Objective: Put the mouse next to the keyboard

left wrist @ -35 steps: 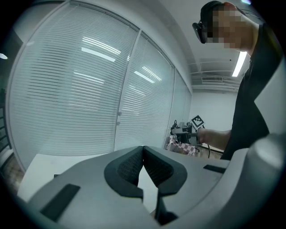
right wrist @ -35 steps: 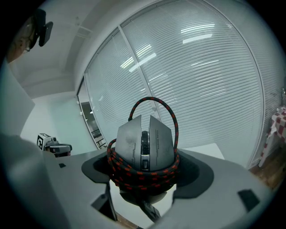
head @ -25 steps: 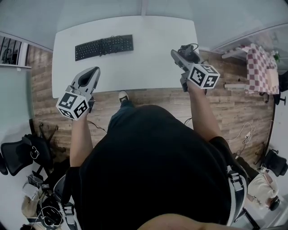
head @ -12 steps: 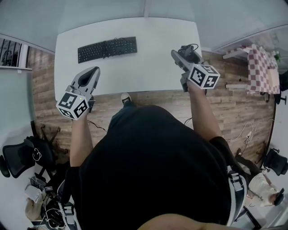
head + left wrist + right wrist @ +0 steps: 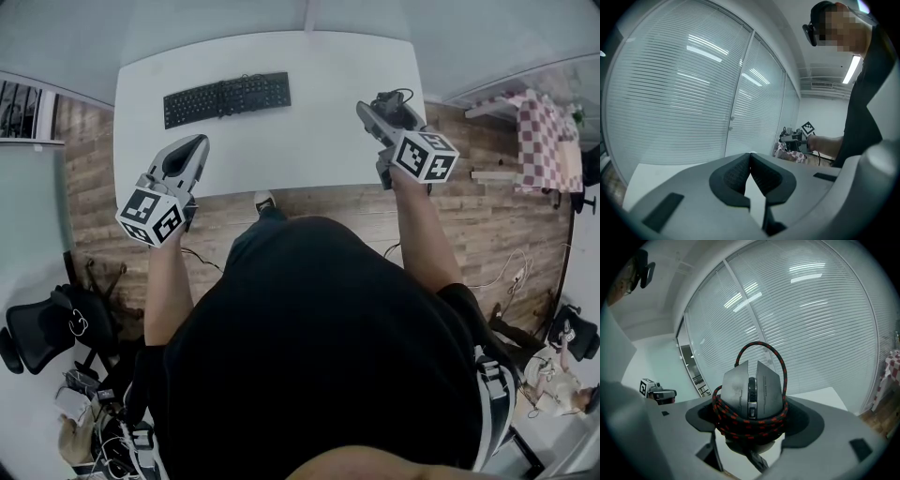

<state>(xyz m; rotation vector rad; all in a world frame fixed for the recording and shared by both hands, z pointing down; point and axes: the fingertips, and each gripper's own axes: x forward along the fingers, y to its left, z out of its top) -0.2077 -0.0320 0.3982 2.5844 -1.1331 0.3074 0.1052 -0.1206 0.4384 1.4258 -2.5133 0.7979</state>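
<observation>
In the head view, a white table [image 5: 281, 150] fills the upper middle. The keyboard [image 5: 227, 97] lies on it toward 11 o'clock, slightly slanted. The left gripper [image 5: 192, 142] hangs over the table's near left corner at about 9 o'clock. The right gripper [image 5: 375, 114] sits at the table's right edge at about 2 o'clock, with the mouse [image 5: 394, 103] at its tip, well apart from the keyboard.

In the left gripper view, the left gripper's [image 5: 750, 161] jaws are pressed together, the dark pads touching at their tips with nothing between them. The right gripper [image 5: 793, 138] shows small at 2 o'clock, and slatted window blinds [image 5: 684, 93] cover the left half.

In the right gripper view, the right gripper's [image 5: 751, 404] jaws are clamped on the grey mouse [image 5: 752, 390], which stands upright at centre with its scroll wheel facing the camera. A black-and-red braided cable [image 5: 740, 423] is wound around the mouse's lower body and loops over its top. The left gripper [image 5: 658, 392] appears far off at 9 o'clock.
</observation>
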